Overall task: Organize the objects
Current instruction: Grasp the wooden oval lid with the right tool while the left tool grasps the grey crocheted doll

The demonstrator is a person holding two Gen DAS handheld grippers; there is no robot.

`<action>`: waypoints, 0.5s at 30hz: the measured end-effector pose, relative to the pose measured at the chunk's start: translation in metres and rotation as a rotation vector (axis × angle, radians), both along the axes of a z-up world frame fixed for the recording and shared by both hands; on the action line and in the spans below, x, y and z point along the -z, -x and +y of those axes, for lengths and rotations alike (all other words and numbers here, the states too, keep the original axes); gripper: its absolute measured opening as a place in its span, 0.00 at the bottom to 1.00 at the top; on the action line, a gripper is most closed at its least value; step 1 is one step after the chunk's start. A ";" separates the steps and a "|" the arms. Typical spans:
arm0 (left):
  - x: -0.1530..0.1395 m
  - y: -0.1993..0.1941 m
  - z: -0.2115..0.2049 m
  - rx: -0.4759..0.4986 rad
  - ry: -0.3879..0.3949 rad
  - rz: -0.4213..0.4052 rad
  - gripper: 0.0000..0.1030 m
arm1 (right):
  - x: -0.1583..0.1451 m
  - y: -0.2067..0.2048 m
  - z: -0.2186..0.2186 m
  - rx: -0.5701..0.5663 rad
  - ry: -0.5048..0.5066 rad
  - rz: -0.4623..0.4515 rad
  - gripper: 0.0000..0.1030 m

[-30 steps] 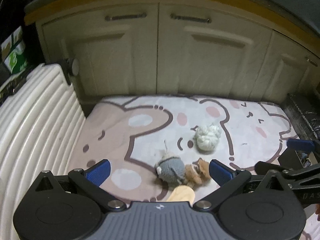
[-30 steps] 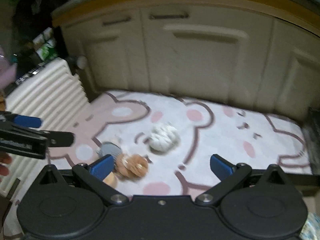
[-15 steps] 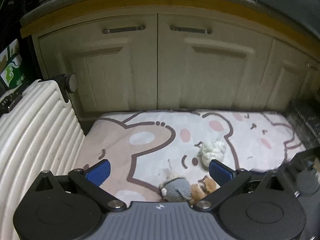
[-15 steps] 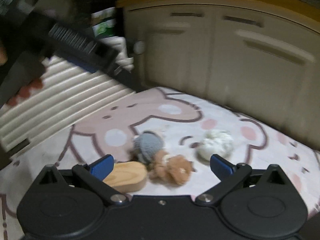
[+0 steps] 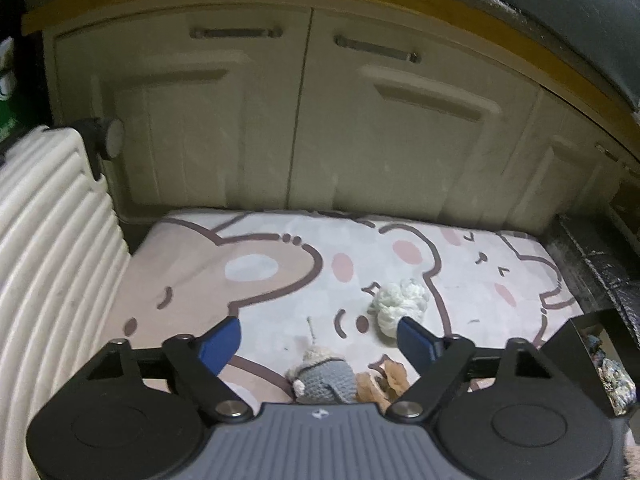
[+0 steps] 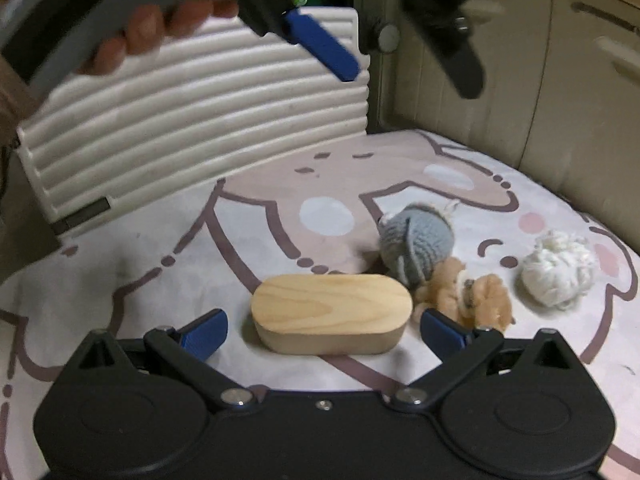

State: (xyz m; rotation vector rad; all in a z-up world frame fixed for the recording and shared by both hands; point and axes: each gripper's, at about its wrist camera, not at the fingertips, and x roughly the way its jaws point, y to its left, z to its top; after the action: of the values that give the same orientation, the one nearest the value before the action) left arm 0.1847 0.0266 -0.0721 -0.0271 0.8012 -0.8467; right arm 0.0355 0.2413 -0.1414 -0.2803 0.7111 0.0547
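On the bear-print mat (image 6: 280, 184) lie a wooden oval box (image 6: 332, 308), a grey crochet toy (image 6: 416, 244), a tan plush (image 6: 468, 296) and a white yarn ball (image 6: 556, 276). My right gripper (image 6: 324, 330) is open and low, with the box between its fingers and gaps on both sides. My left gripper (image 5: 318, 340) hovers over the mat, its jaws closing with nothing pressed between the pads. Below it lie the grey toy (image 5: 324, 376) and tan plush (image 5: 384, 380), with the yarn ball (image 5: 400, 304) by its right finger. In the right wrist view the left gripper (image 6: 408, 80) hangs overhead.
A white ribbed suitcase (image 5: 52, 260) lies along the mat's left side. Cream cabinet doors (image 5: 304, 120) close off the back. A black bag (image 5: 600, 264) and a dark open container (image 5: 580, 344) sit at the right. A hand (image 6: 152, 28) holds the left gripper.
My right gripper has sunk and rolled toward the mat, and the wooden box now sits between its fingers. The left gripper's fingers have drawn closer together.
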 end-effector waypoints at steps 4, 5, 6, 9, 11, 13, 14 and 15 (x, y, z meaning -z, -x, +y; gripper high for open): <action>0.008 -0.003 -0.007 0.032 0.000 0.029 0.72 | 0.005 -0.010 0.001 -0.003 0.010 -0.008 1.00; 0.010 -0.004 -0.009 0.037 0.000 0.038 0.71 | 0.006 -0.013 0.002 -0.009 0.012 -0.008 1.00; 0.012 -0.005 -0.010 0.042 0.000 0.048 0.70 | 0.008 -0.016 0.002 -0.012 0.016 -0.005 1.00; 0.018 -0.006 -0.015 0.056 -0.005 0.069 0.68 | 0.014 -0.026 0.003 -0.007 0.034 0.044 1.00; 0.021 -0.007 -0.019 0.062 -0.014 0.085 0.67 | 0.014 -0.027 0.002 -0.013 0.034 0.053 0.97; 0.025 -0.008 -0.022 0.060 -0.026 0.110 0.64 | 0.012 -0.024 0.000 -0.007 0.040 0.044 0.91; 0.028 -0.009 -0.023 0.055 -0.032 0.123 0.63 | 0.010 -0.022 -0.001 -0.013 0.040 0.051 0.91; 0.030 -0.010 -0.025 0.049 -0.040 0.136 0.62 | 0.009 -0.019 -0.002 -0.018 0.045 0.058 0.91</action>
State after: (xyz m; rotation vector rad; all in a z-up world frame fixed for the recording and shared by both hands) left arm 0.1952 0.0014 -0.1022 -0.0293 0.9495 -0.8818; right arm 0.0546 0.2394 -0.1501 -0.3293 0.7679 0.0642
